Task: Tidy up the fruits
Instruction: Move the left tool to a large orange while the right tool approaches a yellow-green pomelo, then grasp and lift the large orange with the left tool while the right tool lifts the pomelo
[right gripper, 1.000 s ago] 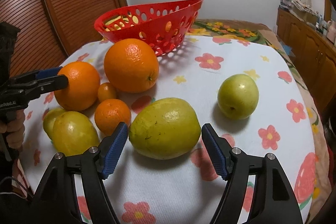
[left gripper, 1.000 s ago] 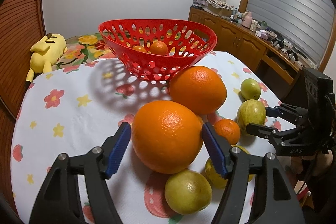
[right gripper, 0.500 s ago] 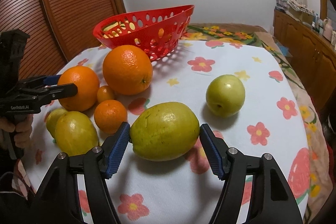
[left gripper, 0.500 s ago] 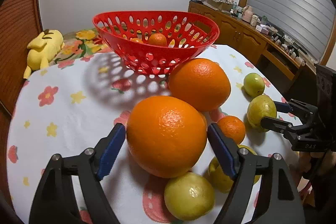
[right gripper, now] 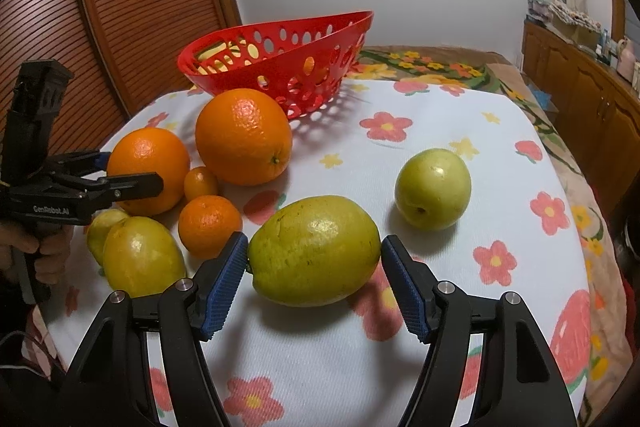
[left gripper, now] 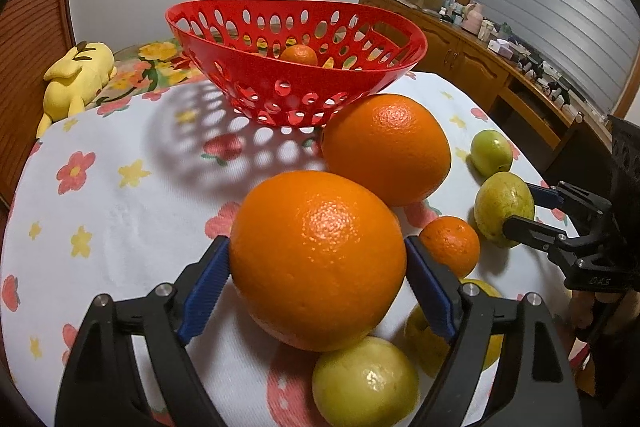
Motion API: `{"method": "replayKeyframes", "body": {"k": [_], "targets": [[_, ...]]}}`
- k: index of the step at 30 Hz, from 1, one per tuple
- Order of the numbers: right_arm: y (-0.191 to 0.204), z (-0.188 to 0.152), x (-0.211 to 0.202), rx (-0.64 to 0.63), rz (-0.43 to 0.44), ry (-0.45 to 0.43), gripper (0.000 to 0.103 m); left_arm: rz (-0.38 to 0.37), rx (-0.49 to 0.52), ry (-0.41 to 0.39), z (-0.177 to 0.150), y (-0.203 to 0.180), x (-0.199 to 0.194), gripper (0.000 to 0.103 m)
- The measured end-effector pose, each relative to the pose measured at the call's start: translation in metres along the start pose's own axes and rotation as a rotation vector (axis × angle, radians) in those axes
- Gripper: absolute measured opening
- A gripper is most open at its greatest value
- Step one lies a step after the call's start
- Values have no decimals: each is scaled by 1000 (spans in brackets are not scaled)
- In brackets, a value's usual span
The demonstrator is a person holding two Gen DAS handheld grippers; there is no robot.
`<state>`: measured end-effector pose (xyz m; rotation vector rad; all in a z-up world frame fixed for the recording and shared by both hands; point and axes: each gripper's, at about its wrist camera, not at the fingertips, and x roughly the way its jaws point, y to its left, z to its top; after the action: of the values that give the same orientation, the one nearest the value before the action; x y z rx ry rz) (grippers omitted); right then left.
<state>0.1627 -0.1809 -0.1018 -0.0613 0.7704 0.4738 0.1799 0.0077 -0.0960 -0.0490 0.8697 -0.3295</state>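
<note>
A big orange (left gripper: 318, 259) sits between the blue pads of my left gripper (left gripper: 317, 243). Its jaws are opening, and the pads stand right at the orange's sides without visibly pressing. In the right wrist view the same left gripper (right gripper: 132, 171) straddles that orange (right gripper: 148, 171) on the cloth. My right gripper (right gripper: 315, 241) brackets a yellow-green oval fruit (right gripper: 316, 251) that lies on the table; its jaws ease apart a little, with the pads close to both ends. The red perforated basket (left gripper: 280, 83) stands behind and holds a mandarin (left gripper: 299, 55).
A second big orange (left gripper: 386, 147), a mandarin (left gripper: 450, 247), a tiny orange fruit (right gripper: 201, 183), a round green fruit (right gripper: 432, 189) and yellow fruits (left gripper: 366, 383) lie on the floral tablecloth. A yellow plush toy (left gripper: 76, 83) lies at the far left; a wooden sideboard (left gripper: 480, 59) runs along the right.
My left gripper has pushed forward around the big orange while its jaws widened. The right gripper has crept slightly closer to the yellow-green fruit, otherwise still.
</note>
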Motion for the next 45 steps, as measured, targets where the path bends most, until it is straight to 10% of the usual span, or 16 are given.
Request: {"method": "replayKeyframes", "body": {"k": [45], "targets": [[8, 68, -45, -98, 37, -120, 69, 21, -6, -192, 41, 14, -66, 82]]}}
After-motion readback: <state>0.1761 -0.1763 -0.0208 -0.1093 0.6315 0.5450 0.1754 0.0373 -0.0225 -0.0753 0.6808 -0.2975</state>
